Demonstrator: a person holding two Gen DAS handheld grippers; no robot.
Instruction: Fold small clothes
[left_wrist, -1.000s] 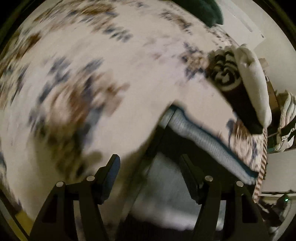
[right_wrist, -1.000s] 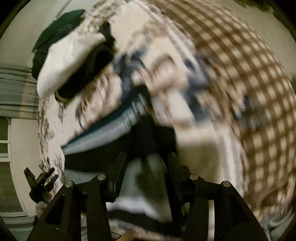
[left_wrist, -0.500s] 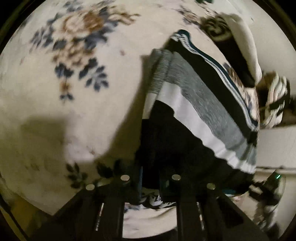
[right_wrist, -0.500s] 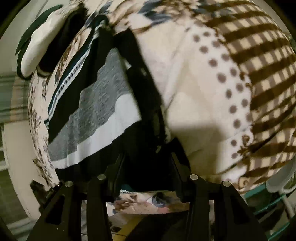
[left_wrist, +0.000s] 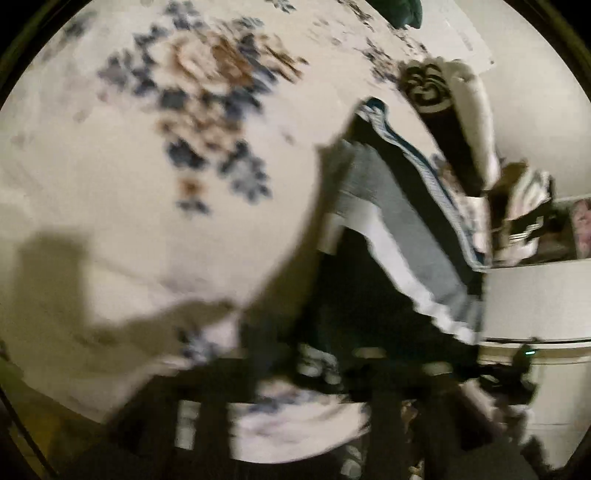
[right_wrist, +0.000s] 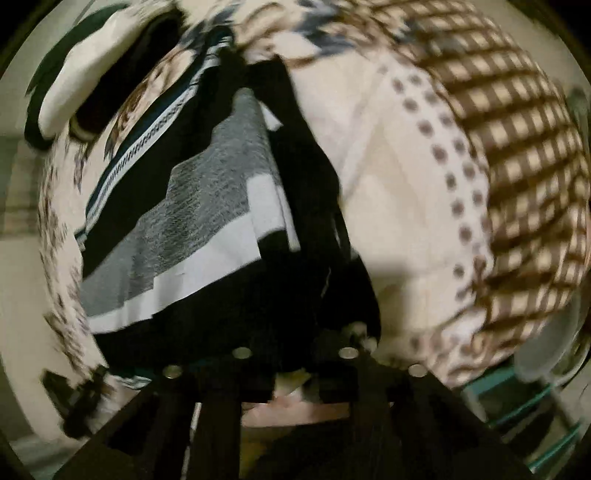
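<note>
A small garment (left_wrist: 399, 236) with black, grey and white bands lies spread on the floral bed sheet (left_wrist: 147, 184). In the left wrist view its black edge runs down to my left gripper (left_wrist: 317, 362). That gripper is blurred, its jaws are opening, and the edge lies loose between them. In the right wrist view the same garment (right_wrist: 207, 192) fills the left half of the frame. Its black hem drapes over my right gripper (right_wrist: 295, 354). Those jaws are closing, and a narrow gap still shows between them with the hem inside.
A black-and-white patterned roll (left_wrist: 424, 88) and a white folded piece (left_wrist: 476, 110) lie beyond the garment near the bed's edge. A brown checked blanket (right_wrist: 517, 147) covers the bed to the right. A teal wire rack (right_wrist: 517, 406) stands beside the bed.
A second ago the garment hung lifted and blurred; now it lies flat. The left gripper pinched the black edge half a second ago and has since spread apart. The right fingers have drawn closer together.
</note>
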